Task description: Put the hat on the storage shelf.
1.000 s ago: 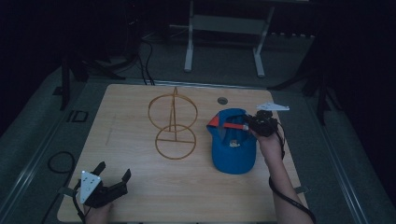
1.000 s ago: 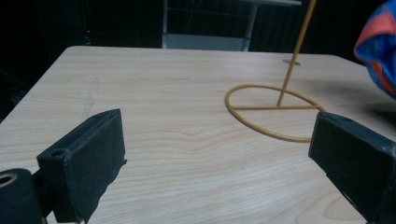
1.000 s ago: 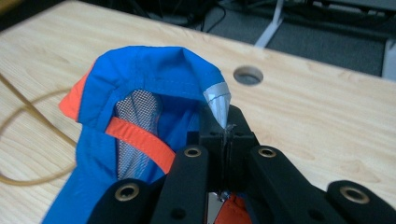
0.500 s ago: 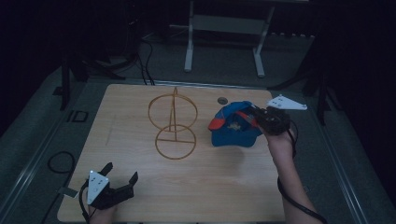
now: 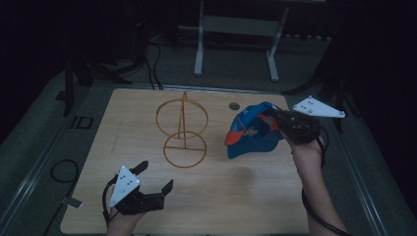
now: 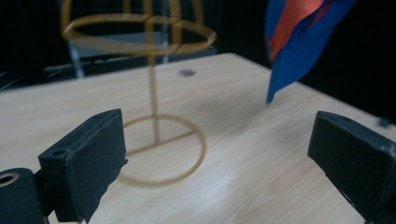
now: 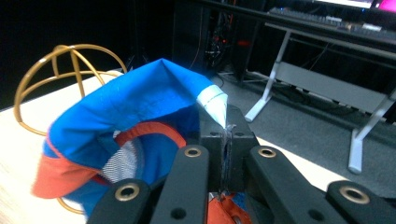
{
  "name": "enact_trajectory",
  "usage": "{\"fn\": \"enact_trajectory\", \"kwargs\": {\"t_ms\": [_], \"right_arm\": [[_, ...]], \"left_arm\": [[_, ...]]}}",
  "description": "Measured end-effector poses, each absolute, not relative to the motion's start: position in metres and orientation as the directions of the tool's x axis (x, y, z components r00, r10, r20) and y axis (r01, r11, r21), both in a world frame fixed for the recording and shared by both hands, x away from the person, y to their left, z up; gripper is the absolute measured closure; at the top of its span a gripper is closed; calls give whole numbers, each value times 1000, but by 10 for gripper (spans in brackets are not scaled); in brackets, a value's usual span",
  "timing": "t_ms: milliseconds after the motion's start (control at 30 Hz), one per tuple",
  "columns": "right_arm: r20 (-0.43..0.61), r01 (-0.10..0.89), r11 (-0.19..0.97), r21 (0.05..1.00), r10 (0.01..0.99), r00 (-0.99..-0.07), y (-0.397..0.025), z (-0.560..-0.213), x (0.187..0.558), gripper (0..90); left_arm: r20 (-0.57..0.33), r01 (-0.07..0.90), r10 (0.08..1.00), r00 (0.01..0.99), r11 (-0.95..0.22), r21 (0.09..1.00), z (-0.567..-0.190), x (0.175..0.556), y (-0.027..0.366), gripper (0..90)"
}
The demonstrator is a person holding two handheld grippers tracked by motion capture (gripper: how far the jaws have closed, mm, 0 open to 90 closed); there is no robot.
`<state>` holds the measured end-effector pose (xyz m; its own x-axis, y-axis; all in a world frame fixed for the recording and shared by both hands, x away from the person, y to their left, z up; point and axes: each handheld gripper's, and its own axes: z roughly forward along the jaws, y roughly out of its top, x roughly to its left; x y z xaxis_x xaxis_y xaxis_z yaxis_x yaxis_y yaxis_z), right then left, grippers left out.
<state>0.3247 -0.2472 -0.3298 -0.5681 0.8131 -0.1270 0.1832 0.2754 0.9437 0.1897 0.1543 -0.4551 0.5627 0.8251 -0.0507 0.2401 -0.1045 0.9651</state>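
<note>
**Clamped jaws had the cap off the table**

Clenched on a fold at the rim of the blue fabric cap with the orange brim (image 5: 253, 132), my right gripper (image 5: 273, 120) had it fully lifted; a second earlier the cap lay flat on the pale wooden table (image 5: 236, 191), crown up. It hung tilted in the air, brim drooping toward the gold wire hat stand with its ring base and domed top (image 5: 183, 132), close beside it but not touching. From my right gripper's view the cloth (image 7: 140, 112) was pinched tight between the jaws. I judged that the lift was done and the carry to the stand came next. My left gripper (image 5: 153, 178) had slid along the near edge, jaws spread wide, grasping nothing.
</note>
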Motion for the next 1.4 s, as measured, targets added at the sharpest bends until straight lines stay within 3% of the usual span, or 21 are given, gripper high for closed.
{"fn": "enact_trajectory", "kwargs": {"t_ms": [433,667,1000,1133,1267,1400], "right_arm": [[-144,148,284,947,790,-596,-235,-323,303,887],[-138,164,292,942,784,-605,-230,-333,303,887],[-142,168,313,935,762,-631,-222,-339,298,887],[-143,168,315,934,760,-634,-221,-341,299,887],[-137,171,312,934,758,-637,-222,-342,299,887],[-129,174,305,936,759,-638,-224,-343,298,886]], "left_arm": [[12,159,736,677,-162,974,-387,208,104,56],[32,155,694,720,-205,966,-376,235,69,69],[75,143,669,739,-265,954,-378,258,23,164],[71,150,681,729,-261,954,-378,268,9,228],[94,152,712,696,-274,950,-378,277,-1,345],[61,193,745,665,-250,949,-377,287,-3,487]]}}
